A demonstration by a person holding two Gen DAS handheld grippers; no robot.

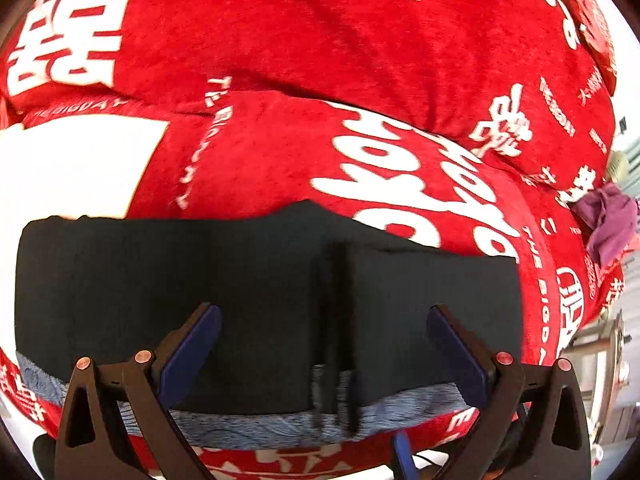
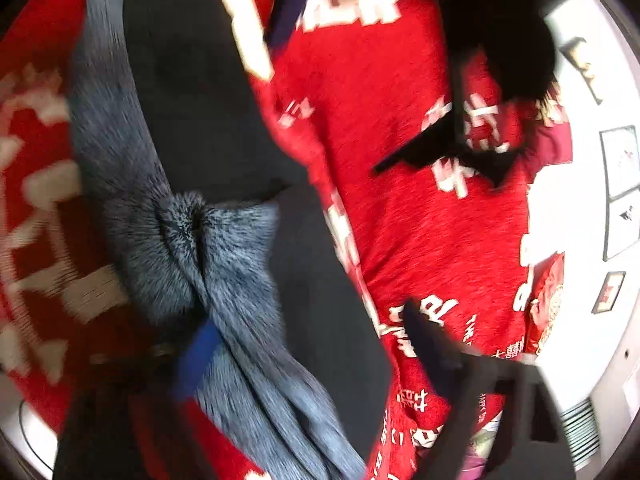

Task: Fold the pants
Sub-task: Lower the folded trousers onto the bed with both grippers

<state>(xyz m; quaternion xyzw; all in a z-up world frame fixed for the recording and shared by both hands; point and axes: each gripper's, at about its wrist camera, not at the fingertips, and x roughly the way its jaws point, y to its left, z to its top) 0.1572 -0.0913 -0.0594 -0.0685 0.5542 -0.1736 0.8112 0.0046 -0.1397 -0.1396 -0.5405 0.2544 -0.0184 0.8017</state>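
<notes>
The black pants (image 1: 248,304) with grey-blue fleece lining lie folded flat on the red blanket (image 1: 304,148) in the left wrist view. My left gripper (image 1: 324,328) is open just above their near edge, its blue pads (image 1: 192,344) spread wide and holding nothing. In the blurred right wrist view the pants (image 2: 208,128) hang with the fleece lining (image 2: 224,248) bunched between the fingers. My right gripper (image 2: 304,344) has one blue pad (image 2: 200,352) against the fleece and the other finger (image 2: 432,348) well to the right.
The red blanket (image 2: 420,200) with white lettering covers the bed. A purple cloth (image 1: 612,224) lies at its right edge. Another black garment (image 2: 496,40) lies at the top right in the right wrist view, near a white wall with pictures (image 2: 620,160).
</notes>
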